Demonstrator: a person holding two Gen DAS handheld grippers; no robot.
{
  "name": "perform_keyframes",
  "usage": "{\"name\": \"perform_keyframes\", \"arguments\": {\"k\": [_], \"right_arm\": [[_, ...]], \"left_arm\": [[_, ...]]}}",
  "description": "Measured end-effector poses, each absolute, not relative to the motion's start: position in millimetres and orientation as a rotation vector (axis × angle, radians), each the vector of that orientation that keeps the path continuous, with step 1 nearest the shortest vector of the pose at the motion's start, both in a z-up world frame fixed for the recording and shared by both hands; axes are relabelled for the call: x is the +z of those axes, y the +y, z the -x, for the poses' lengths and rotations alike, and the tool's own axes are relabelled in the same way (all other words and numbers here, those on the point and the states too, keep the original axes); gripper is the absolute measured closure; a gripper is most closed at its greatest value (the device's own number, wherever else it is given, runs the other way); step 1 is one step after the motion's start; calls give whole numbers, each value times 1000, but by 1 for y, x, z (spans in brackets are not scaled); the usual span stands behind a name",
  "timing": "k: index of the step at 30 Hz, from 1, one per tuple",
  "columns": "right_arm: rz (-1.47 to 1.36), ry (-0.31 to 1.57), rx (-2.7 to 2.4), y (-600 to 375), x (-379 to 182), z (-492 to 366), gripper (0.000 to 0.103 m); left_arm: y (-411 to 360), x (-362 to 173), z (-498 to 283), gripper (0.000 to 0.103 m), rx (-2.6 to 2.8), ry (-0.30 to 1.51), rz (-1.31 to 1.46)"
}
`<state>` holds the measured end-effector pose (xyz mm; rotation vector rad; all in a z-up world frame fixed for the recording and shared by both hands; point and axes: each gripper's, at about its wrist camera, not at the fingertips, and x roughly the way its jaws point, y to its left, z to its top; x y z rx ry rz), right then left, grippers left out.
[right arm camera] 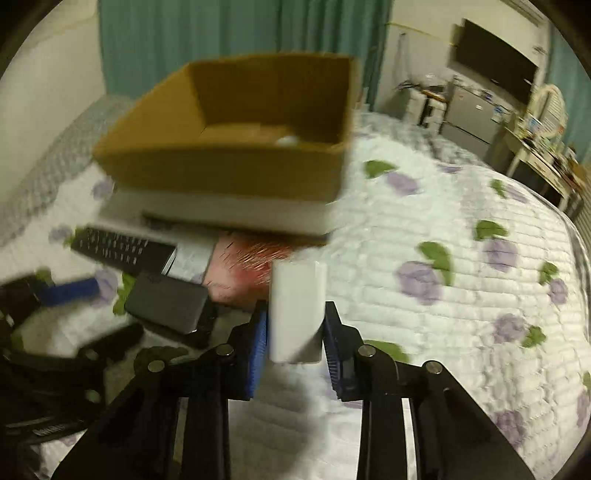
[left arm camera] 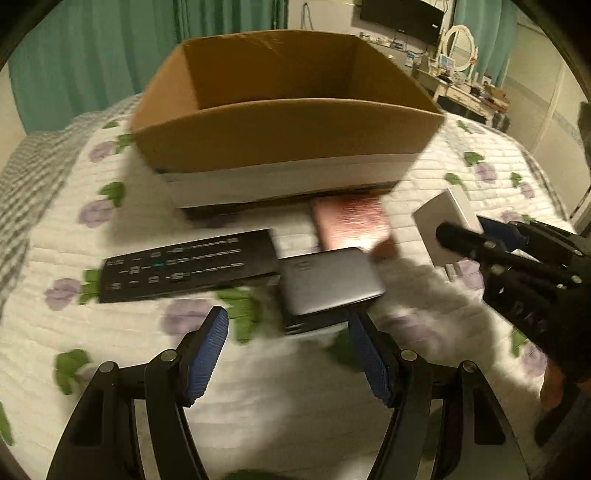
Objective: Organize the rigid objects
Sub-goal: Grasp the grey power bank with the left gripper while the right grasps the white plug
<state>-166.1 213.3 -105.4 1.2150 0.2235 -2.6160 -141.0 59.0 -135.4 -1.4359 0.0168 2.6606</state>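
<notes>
My right gripper (right arm camera: 293, 332) is shut on a white rectangular block (right arm camera: 295, 310) and holds it above the bed; the block also shows in the left wrist view (left arm camera: 447, 229), at the tip of the right gripper (left arm camera: 469, 236). My left gripper (left arm camera: 288, 354) is open and empty, just in front of a grey power bank (left arm camera: 328, 280). A black remote (left arm camera: 188, 264) lies to its left and a pink flat case (left arm camera: 351, 223) behind it. The open cardboard box (left arm camera: 288, 136) stands beyond them; the right wrist view shows a small pale object (right arm camera: 288, 140) inside it.
Everything rests on a white quilted bedspread (right arm camera: 443, 258) with purple flowers. Teal curtains (left arm camera: 92, 55) hang behind the box. A dresser with a mirror (left arm camera: 458, 48) and a wall TV (left arm camera: 402, 14) stand at the far right.
</notes>
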Motion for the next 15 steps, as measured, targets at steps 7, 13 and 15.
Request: {"name": "perform_keyframes", "arguments": {"k": [7, 13, 15], "right_arm": [[-1265, 83, -2605, 236, -105, 176, 76], [-1267, 89, -2577, 235, -107, 173, 76], [-1269, 85, -2574, 236, -109, 173, 76]], "left_arm": [[89, -146, 167, 30, 2671, 20, 1530], [100, -164, 187, 29, 2712, 77, 1613], [99, -173, 192, 29, 2698, 50, 1659]]}}
